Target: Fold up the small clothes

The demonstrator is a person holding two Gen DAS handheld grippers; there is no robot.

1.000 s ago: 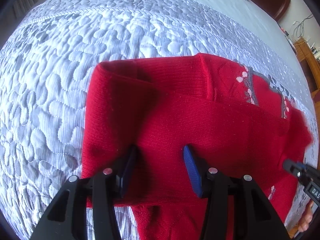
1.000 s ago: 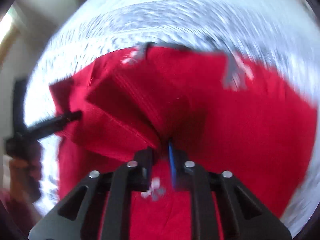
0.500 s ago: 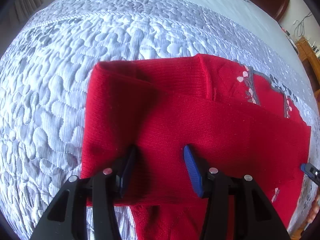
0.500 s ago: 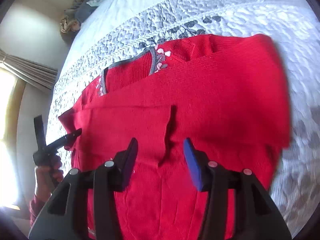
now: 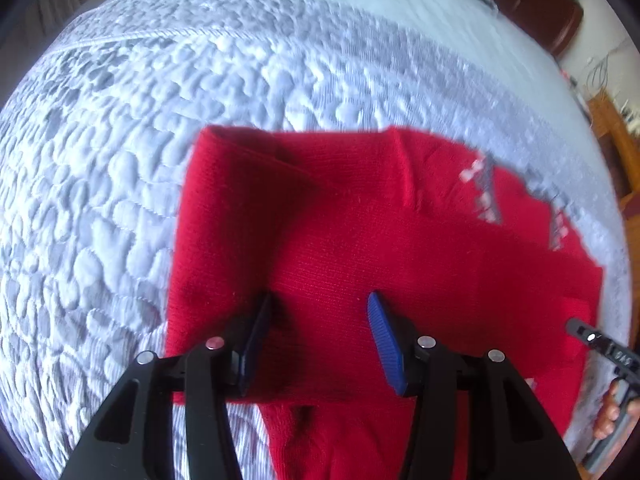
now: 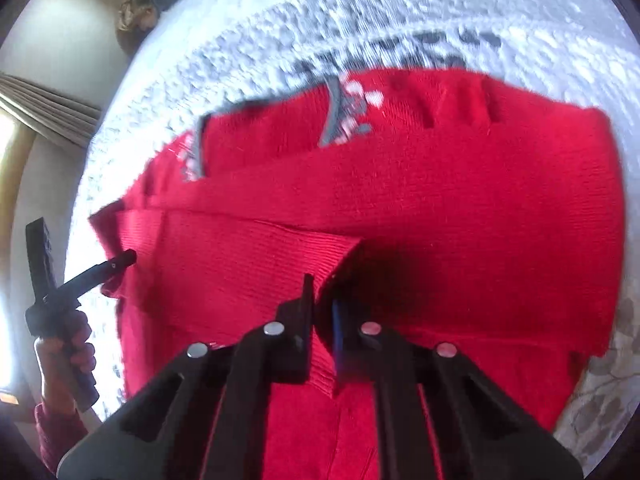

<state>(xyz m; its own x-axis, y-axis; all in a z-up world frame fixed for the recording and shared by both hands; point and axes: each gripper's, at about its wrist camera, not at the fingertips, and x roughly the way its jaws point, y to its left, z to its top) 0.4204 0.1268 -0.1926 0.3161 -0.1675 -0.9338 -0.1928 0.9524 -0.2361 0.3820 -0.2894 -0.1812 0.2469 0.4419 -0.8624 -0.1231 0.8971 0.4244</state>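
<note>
The right hand-held gripper (image 6: 322, 312) has just pinched the sleeve cuff (image 6: 320, 256) of the red sweater (image 5: 360, 240) on the bed (image 5: 120, 160), likely to fold it across, while the left hand-held gripper (image 5: 316, 332) hovers spread over the near-left part.

Right gripper (image 6: 322, 312) fingers pinched on red sweater (image 6: 460, 208) cuff edge; left gripper (image 6: 120, 260) at far sleeve.
</note>
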